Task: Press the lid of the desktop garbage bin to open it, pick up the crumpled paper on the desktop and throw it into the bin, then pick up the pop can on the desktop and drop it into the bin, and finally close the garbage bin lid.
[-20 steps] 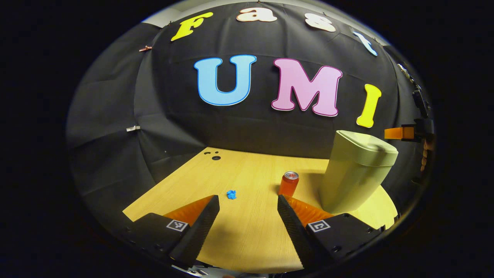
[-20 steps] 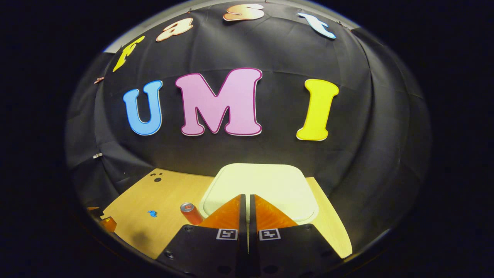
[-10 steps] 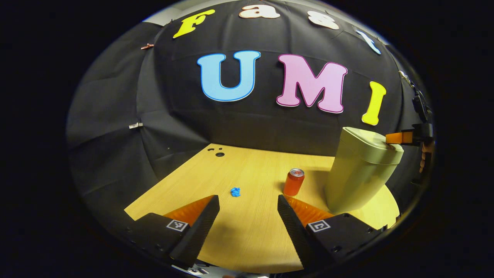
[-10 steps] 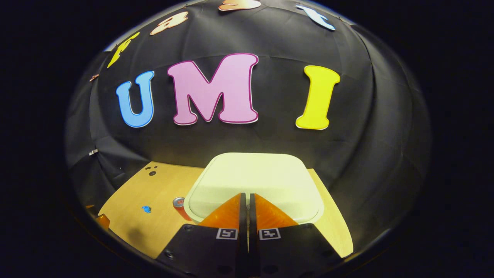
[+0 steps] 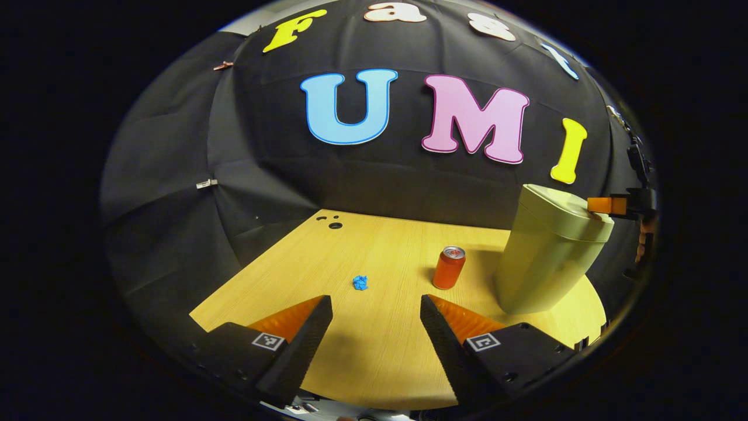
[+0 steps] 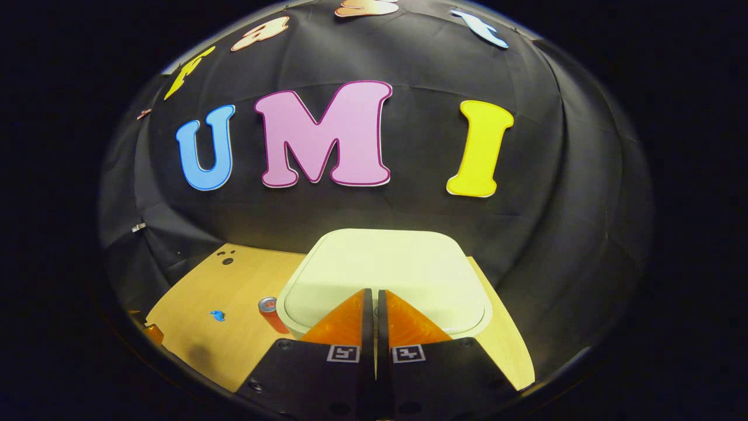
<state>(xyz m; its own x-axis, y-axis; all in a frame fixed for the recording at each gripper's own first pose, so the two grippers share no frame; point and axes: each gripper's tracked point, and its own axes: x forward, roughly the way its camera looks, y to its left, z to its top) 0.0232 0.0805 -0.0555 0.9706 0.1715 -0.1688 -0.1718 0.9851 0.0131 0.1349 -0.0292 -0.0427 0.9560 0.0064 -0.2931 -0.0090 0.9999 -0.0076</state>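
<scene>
Pale-green bin lid (image 6: 383,275), not yet open, has the right tool (image 6: 374,298), fingers together, at its near edge. Next: press down. Left tool (image 5: 376,310) gapes wide.

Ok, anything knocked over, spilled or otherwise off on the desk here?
Nothing stands out. The can stands upright, the crumpled paper lies apart from it, and the bin sits upright with its lid down.
</scene>
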